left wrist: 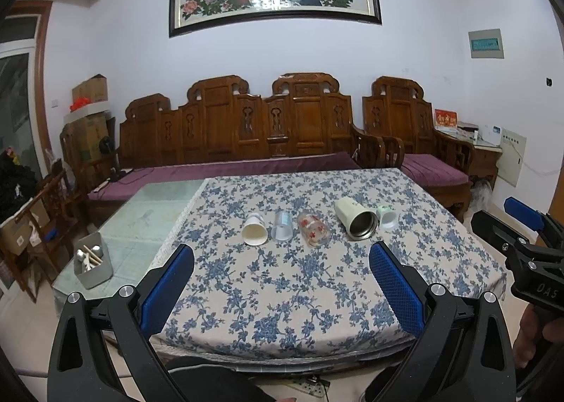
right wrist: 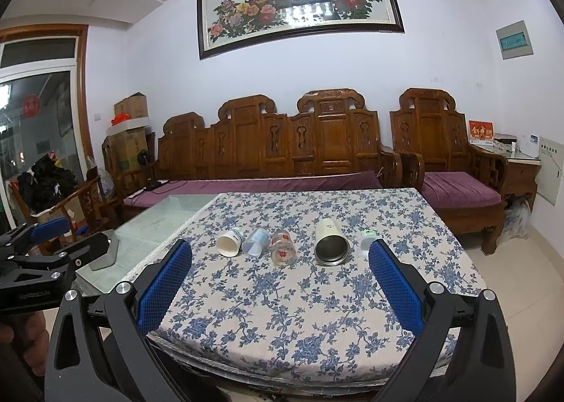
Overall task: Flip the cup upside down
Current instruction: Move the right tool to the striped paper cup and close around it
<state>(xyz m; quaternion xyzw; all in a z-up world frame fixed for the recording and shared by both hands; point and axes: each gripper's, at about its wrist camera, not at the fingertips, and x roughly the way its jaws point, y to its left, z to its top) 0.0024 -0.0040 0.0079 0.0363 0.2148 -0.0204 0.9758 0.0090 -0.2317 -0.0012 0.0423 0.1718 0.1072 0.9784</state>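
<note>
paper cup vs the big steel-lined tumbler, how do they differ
The paper cup is smaller and white inside; the tumbler is bigger, cream outside, with a dark metal interior. The paper cup lies at the left end of the row, the tumbler toward the right. Both lie on their sides, mouths toward the cameras.

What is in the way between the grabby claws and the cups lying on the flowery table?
Nothing visible. Both the left gripper and the right gripper are open and short of the row of tipped-over cups: paper cup, clear cup, flowered glass, steel tumbler, small cup. Only bare tablecloth lies between.
</note>
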